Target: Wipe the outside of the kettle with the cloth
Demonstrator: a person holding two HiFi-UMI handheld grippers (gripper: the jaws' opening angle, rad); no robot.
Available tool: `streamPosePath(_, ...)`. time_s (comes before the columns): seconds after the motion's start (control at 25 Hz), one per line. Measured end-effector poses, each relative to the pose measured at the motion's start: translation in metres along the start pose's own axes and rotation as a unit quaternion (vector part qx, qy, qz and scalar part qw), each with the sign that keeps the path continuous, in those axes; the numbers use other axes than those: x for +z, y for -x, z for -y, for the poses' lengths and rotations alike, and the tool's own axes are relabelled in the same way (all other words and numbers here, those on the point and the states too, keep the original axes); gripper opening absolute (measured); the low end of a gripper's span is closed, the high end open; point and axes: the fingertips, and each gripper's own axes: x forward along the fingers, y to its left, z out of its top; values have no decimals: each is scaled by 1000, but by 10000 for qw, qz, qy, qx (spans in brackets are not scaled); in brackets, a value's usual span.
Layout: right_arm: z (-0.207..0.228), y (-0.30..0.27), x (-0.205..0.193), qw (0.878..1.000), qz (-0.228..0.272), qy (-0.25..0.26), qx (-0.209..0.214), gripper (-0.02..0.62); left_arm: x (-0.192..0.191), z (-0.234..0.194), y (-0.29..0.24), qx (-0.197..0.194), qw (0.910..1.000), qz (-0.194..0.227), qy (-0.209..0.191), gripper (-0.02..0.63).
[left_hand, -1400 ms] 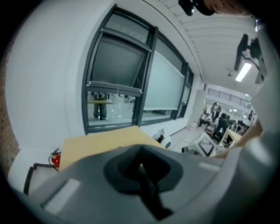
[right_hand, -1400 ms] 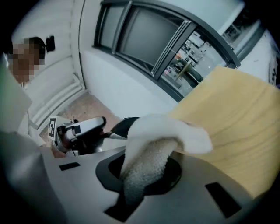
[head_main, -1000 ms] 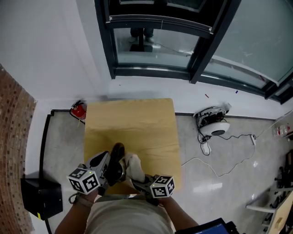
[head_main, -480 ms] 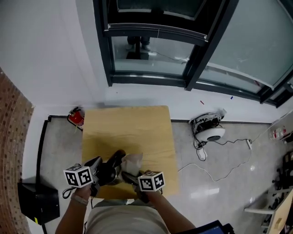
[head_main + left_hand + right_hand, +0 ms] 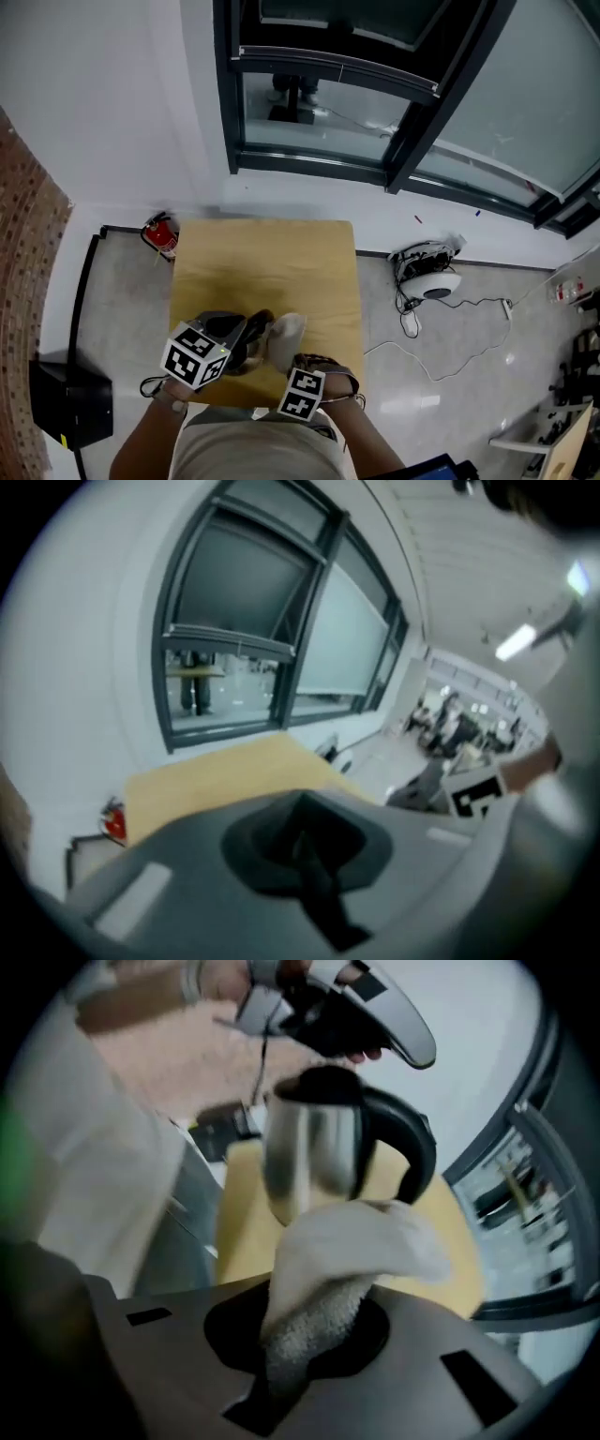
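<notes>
Near the front edge of the table [image 5: 272, 253], left of its middle, the kettle [image 5: 314, 1152] is upright, with a steel body and a black handle. My right gripper [image 5: 291, 1363] is clamped tight on the cloth [image 5: 347, 1251], whose bunched free end lies against the kettle's lower side. My left gripper [image 5: 314, 878] is just above the kettle's lid. Its jaws look drawn together round a thin dark strip that I cannot name.

Square light-wood table [image 5: 272, 258] stands on glossy grey tiled floor [image 5: 450, 370], close to a white wall [image 5: 112, 112] beneath a dark-framed glazed window [image 5: 328, 94]. Red fire extinguisher [image 5: 161, 234] sits at the table's far left corner. Brick-patterned wall [image 5: 23, 272] runs along the left.
</notes>
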Motion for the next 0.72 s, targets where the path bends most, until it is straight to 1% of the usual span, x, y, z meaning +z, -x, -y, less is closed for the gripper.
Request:
streamPosePath(0.04, 20, -10, -8, 9968, -477, 416, -490, 51, -10, 0, -7, 252, 9987, -231, -370, -2)
streamPosePath(0.08, 36, -18, -9, 9912, -731, 766, -800, 51, -17, 0, -10, 485, 9959, -359, -681, -1)
streamPosePath(0.12, 48, -24, -2, 9864, -801, 1047, -980, 51, -20, 0, -11, 665, 9929, -403, -904, -2)
streamPosePath(0.16, 56, -30, 8, 9830, -743, 1274, -1090, 51, -21, 0, -12, 794, 9905, -402, -1047, -2)
streamPosePath(0.24, 63, -29, 37, 9747, -361, 1722, -1378, 51, -21, 0, -12, 943, 9878, -347, -1187, -2)
streamPosePath(0.28, 65, -21, 52, 9673, -88, 1934, -1638, 51, -21, 1, -12, 958, 9874, -320, -1222, -2)
streamPosePath(0.32, 67, -11, 64, 9598, 188, 2042, -1918, 51, -22, 2, -11, 930, 9876, -296, -1230, -2)
streamPosePath(0.36, 70, -5, 71, 9554, 462, 1993, -2128, 51, -21, 2, -11, 865, 9886, -270, -1204, -2)
streamPosePath(0.4, 73, -6, 71, 9553, 701, 1805, -2233, 51, -20, 2, -11, 774, 9901, -235, -1148, -2)
streamPosePath(0.44, 75, -16, 68, 9590, 810, 1539, -2238, 51, -19, 2, -11, 672, 9917, -197, -1081, -2)
streamPosePath(0.48, 77, -33, 60, 9661, 705, 1278, -2131, 51, -18, 2, -11, 577, 9930, -174, -1018, -2)
streamPosePath(0.52, 76, -55, 51, 9743, 408, 1105, -1918, 51, -18, 3, -11, 499, 9938, -182, -978, -2)
streamPosePath(0.56, 72, -73, 43, 9799, 74, 1061, -1688, 51, -19, 4, -11, 451, 9940, -214, -969, -2)
streamPosePath(0.6, 69, -81, 39, 9814, -117, 1107, -1566, 51, -21, 5, -11, 448, 9938, -241, -990, -2)
streamPosePath(0.64, 68, -76, 43, 9798, -70, 1156, -1630, 51, -22, 5, -11, 490, 9932, -245, -1027, -2)
streamPosePath(0.68, 71, -60, 51, 9757, 206, 1137, -1863, 51, -22, 5, -10, 560, 9925, -233, -1066, -2)
streamPosePath(0.72, 75, -38, 62, 9684, 602, 1044, -2185, 51, -22, 6, -10, 638, 9915, -222, -1108, -2)
